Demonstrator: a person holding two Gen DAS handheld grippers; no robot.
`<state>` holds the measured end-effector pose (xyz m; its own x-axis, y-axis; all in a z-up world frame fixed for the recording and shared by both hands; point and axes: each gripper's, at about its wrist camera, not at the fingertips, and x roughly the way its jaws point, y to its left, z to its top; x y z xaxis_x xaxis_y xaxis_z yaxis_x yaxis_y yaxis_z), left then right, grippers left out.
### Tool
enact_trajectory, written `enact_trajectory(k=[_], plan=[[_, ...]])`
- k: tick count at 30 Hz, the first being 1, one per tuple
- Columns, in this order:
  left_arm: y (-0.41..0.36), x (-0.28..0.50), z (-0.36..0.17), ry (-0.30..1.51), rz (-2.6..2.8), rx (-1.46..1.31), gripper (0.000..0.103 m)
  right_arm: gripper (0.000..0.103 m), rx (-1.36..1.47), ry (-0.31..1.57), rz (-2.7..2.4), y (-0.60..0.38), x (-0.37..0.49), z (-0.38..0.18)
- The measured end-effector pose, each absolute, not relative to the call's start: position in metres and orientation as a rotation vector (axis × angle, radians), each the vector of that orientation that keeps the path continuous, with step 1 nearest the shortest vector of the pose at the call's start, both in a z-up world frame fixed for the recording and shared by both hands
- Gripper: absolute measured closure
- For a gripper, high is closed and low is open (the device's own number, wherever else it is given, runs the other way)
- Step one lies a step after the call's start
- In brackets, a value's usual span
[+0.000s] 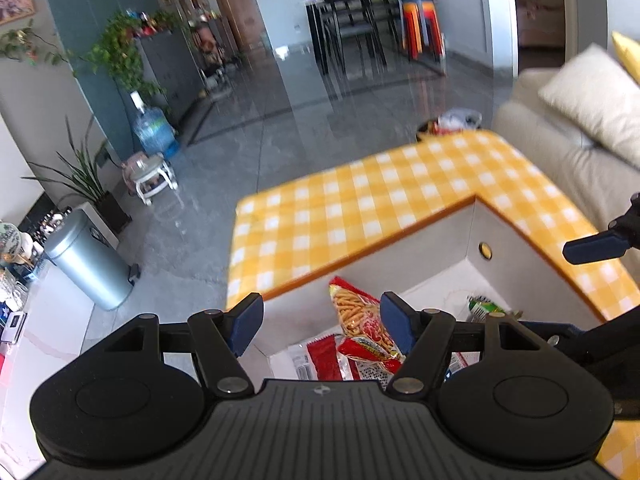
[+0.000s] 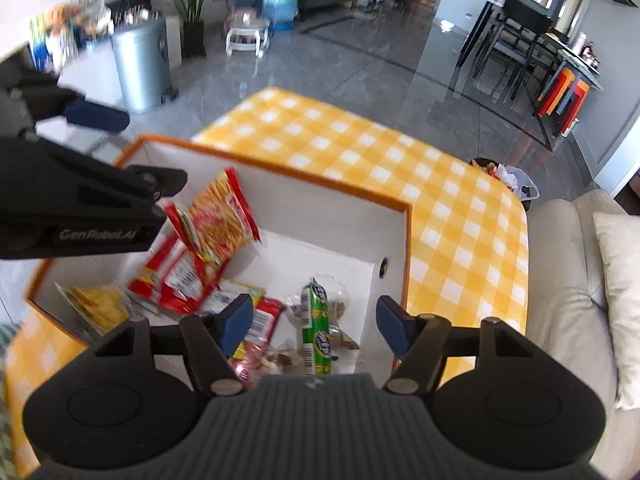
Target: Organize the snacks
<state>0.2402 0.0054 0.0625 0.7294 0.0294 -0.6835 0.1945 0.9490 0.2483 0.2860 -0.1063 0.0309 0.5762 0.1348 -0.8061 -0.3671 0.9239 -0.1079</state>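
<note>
A white box with an orange rim (image 2: 280, 172) sits on the yellow checked table (image 2: 460, 216) and holds several snack packs. A red-and-orange pack of stick snacks (image 2: 222, 216) leans against its far wall, also seen in the left wrist view (image 1: 360, 316). Red packets (image 2: 172, 280), a yellow pack (image 2: 100, 304) and a green packet (image 2: 316, 332) lie on the floor of the box. My left gripper (image 1: 322, 326) is open and empty above the box. My right gripper (image 2: 314, 324) is open and empty above the green packet.
A beige sofa (image 2: 568, 300) with a cushion stands right of the table. A silver bin (image 2: 142, 64), a water jug (image 2: 280, 4) and a small stool (image 2: 246, 36) stand on the grey floor beyond. A waste basket (image 2: 508, 178) sits by the table's far corner.
</note>
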Motion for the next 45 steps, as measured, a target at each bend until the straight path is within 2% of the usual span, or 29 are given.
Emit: enact_trajectory(k=[4, 11, 15, 21, 24, 33, 45], plan=[[0.012, 0.216, 0.079, 0.67, -0.09, 0.291, 0.024, 0.032, -0.192, 0.863, 0.283, -0.11, 0.266, 0.046], [0.02, 0.171, 0.096, 0.591, -0.083, 0.242, 0.024, 0.03, -0.102, 0.749, 0.235, -0.116, 0.218, 0.065], [0.024, 0.145, 0.099, 0.549, -0.045, 0.22, 0.023, 0.025, -0.029, 0.684, 0.229, -0.122, 0.185, 0.074], [0.025, 0.109, 0.096, 0.505, -0.01, 0.186, 0.018, 0.015, 0.02, 0.614, 0.236, -0.125, 0.14, 0.082], [0.025, 0.093, 0.091, 0.491, 0.007, 0.167, 0.015, 0.014, 0.029, 0.596, 0.229, -0.125, 0.121, 0.081], [0.023, 0.064, 0.067, 0.525, 0.028, 0.135, 0.014, 0.014, 0.083, 0.562, 0.14, -0.124, 0.078, 0.065], [0.023, 0.058, 0.042, 0.617, 0.042, 0.112, 0.014, 0.011, 0.042, 0.567, 0.135, -0.122, 0.068, 0.039]])
